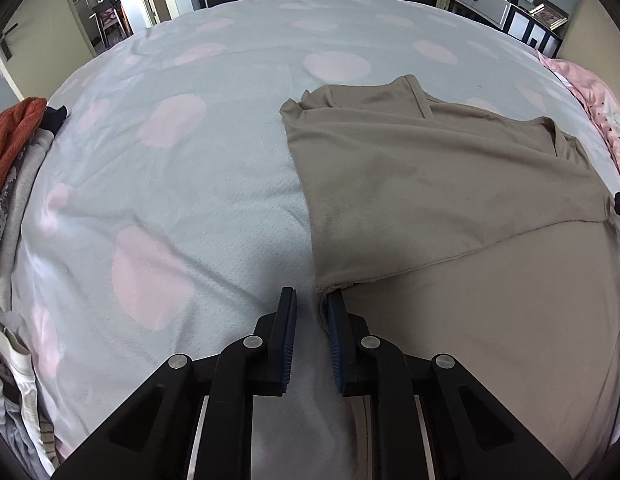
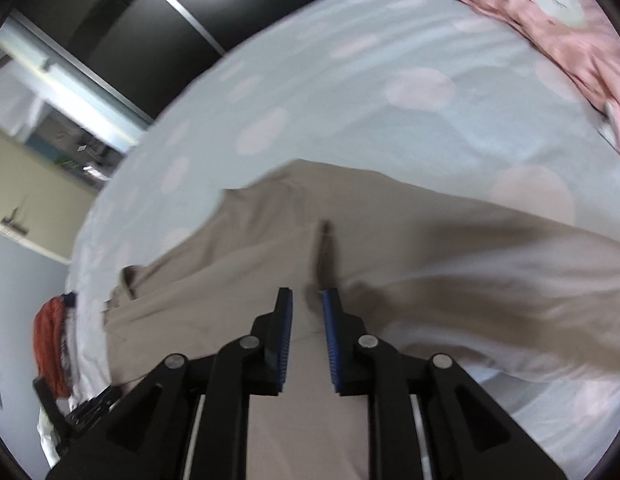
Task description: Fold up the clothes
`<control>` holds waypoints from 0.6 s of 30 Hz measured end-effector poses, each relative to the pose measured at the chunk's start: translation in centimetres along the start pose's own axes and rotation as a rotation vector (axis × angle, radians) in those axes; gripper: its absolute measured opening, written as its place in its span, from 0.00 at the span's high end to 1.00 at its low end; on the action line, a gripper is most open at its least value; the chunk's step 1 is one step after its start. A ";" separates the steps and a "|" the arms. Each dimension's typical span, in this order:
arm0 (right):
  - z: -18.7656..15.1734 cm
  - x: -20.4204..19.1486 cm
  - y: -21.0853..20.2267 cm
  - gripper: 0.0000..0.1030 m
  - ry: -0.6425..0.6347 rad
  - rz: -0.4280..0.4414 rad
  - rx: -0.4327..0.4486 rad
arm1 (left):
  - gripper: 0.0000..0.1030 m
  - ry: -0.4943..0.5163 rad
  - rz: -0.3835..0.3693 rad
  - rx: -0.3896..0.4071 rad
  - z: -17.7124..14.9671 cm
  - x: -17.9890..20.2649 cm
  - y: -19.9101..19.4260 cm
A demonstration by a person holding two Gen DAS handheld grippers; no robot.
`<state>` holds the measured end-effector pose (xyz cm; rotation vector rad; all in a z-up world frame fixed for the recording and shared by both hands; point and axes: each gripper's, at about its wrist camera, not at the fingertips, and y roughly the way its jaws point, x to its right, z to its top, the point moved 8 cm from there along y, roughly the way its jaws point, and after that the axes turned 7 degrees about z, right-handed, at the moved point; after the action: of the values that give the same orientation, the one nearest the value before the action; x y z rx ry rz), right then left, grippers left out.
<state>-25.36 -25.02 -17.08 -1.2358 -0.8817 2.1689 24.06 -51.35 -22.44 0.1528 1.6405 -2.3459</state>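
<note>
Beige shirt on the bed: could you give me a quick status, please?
Left gripper open at beige shirt edge. Right gripper open over it. Shirt partly folded.

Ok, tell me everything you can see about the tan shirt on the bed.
The tan shirt is a plain, thin, smooth knit with a V-neck. It lies flat on the grey bedspread with pink dots, partly folded: one layer is doubled over another, its hemmed edge running diagonally. The left gripper stands open at the shirt's left fold edge, one finger against the cloth. The right gripper is open over a raised crease.
</note>
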 end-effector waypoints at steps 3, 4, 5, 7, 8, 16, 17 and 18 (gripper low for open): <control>-1.2 0.0 1.8 0.84 -0.021 -0.066 -0.069 | 0.84 0.006 0.005 0.002 -0.3 0.0 0.1; -1.6 0.4 2.5 0.84 -0.013 -0.094 -0.095 | 0.83 0.008 0.008 0.004 -0.3 0.1 0.1; -1.9 0.6 3.1 0.87 -0.006 -0.118 -0.117 | 0.82 0.004 0.005 0.004 -0.4 0.0 -0.1; -2.0 0.7 2.9 0.88 -0.005 -0.116 -0.110 | 0.80 -0.007 -0.004 0.003 -0.5 -0.1 -0.3; -2.0 0.6 2.6 0.88 0.003 -0.103 -0.113 | 0.80 -0.013 -0.008 0.003 -0.5 -0.2 -0.5; 0.0 4.5 -8.6 0.86 -0.005 -0.186 0.050 | 0.79 -0.148 -0.049 0.077 -0.5 -2.1 -5.0; 0.1 6.3 -11.1 0.86 -0.001 -0.231 0.080 | 0.79 -0.167 -0.054 0.087 -0.5 -2.4 -5.6; 0.1 7.9 -13.5 0.86 0.005 -0.272 0.106 | 0.79 -0.187 -0.064 0.095 -0.5 -2.6 -6.3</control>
<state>-27.89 -10.58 -11.55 -1.0069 -0.8665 1.9674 24.74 -48.41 -16.31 -0.1001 1.4680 -2.4045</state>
